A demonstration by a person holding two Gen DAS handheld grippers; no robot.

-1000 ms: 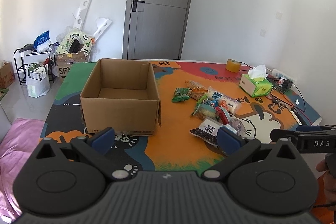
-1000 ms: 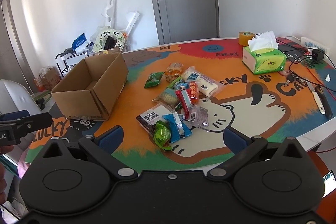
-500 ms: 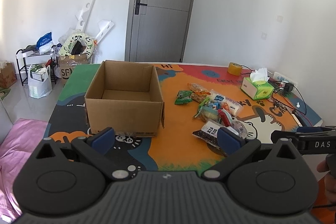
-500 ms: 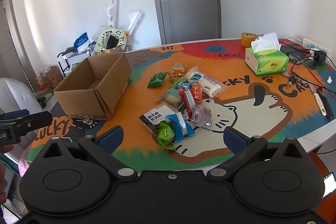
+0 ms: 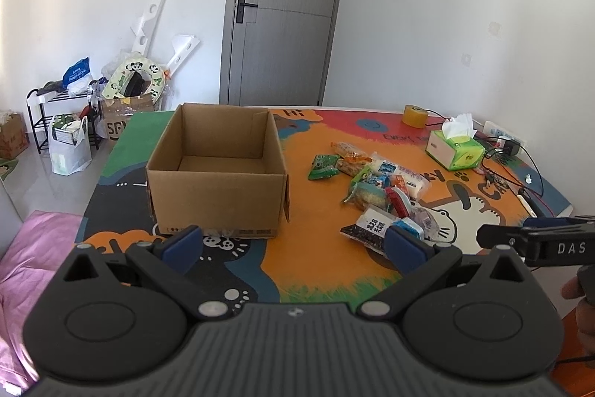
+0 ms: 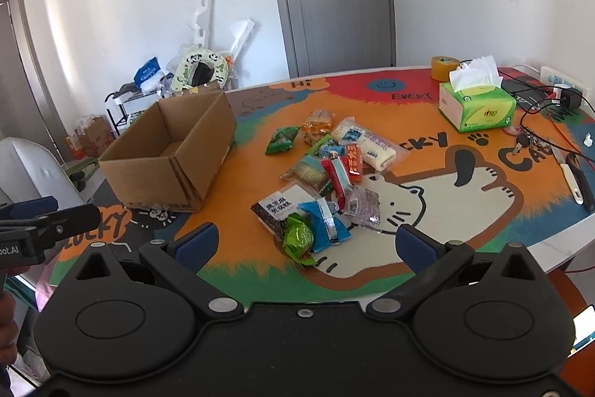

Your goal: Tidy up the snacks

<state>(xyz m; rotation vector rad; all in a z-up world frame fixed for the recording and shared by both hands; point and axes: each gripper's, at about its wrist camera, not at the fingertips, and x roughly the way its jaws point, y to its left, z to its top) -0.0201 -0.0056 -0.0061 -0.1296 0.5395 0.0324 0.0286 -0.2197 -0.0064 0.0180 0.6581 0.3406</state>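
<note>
With your right gripper and left gripper both spread wide and empty, drop the right onto the green packet nearest it, probably loose atop the snack pile, then carry it leftward into the empty cardboard box, clear of the tissue box.

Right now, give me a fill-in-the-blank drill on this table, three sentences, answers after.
1. The cardboard box holds ____ snacks so far.
2. The snack pile lies on the table between the box and the green ____ box.
3. Both the left gripper and the right gripper have their fingers spread ____, holding nothing.

Missing words: no; tissue; open
</note>
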